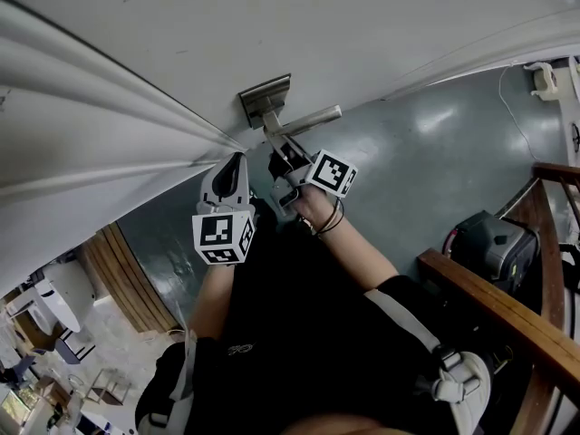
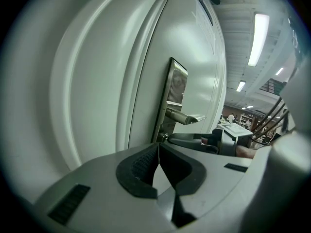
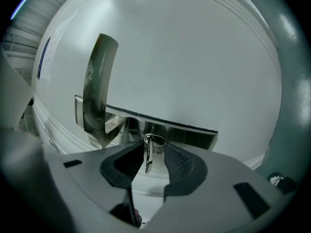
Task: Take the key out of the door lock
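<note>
A small metal key (image 3: 147, 157) with a ring (image 3: 154, 140) sticks out of the steel lock plate (image 3: 187, 133) under the lever handle (image 3: 96, 86) of a white door (image 1: 272, 25). In the right gripper view the key hangs between my right gripper's (image 3: 153, 147) black pads, with a gap on each side; the jaws are open around it. In the head view the right gripper (image 1: 281, 157) hides the key just below the lock plate (image 1: 263, 93). My left gripper (image 1: 234, 163) is shut and empty, held to its left near the door; its pads (image 2: 146, 164) meet.
A wooden handrail (image 1: 507, 308) runs along the right, with a black case (image 1: 489, 243) beyond it on the grey-green floor (image 1: 426, 166). The door's raised mouldings (image 1: 109, 134) lie to the left of the lock. The lever (image 1: 310, 118) juts out above my right gripper.
</note>
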A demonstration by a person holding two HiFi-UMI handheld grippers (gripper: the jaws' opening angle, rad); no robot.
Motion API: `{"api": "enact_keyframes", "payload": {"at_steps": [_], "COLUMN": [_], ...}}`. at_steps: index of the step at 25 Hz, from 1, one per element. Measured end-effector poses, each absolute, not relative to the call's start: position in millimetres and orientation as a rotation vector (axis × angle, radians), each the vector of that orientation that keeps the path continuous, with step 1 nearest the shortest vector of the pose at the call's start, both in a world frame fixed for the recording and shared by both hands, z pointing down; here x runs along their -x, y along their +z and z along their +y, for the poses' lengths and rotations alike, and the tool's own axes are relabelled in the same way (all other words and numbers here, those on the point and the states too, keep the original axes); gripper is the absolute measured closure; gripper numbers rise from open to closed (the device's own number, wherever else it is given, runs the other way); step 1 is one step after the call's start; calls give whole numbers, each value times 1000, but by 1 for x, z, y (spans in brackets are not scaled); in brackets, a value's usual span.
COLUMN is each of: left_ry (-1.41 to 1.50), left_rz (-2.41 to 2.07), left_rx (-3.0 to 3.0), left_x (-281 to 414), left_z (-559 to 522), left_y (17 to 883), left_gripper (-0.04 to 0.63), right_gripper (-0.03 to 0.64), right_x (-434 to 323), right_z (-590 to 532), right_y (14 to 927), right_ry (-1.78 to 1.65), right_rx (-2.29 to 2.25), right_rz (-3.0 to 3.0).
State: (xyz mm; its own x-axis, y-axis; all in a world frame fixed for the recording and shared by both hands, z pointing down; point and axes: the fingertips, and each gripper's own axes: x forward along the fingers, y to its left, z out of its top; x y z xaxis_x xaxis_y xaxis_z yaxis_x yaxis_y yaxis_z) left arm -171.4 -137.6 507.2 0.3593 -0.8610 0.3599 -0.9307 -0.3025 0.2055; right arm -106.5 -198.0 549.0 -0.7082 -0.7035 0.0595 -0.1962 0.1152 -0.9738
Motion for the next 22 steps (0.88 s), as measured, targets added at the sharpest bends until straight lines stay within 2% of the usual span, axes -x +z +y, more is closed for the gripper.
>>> {"api": "enact_keyframes", "payload": {"at_steps": [10,22], "left_ry": [246,234], "left_rz": [-1576,-1610], "left_rx": [-2243,-2222], "left_x": [170,179], "left_z": [-136,-132], "left_y": [509,507], "left_gripper": [569,569], "right_gripper": [581,584], "right_x": [105,103], "right_z": [-200,-199], "right_y": [548,547], "right_ry": [-1618,-1600], "right_rx": [870,890], "right_rz": [1960,1930]}}
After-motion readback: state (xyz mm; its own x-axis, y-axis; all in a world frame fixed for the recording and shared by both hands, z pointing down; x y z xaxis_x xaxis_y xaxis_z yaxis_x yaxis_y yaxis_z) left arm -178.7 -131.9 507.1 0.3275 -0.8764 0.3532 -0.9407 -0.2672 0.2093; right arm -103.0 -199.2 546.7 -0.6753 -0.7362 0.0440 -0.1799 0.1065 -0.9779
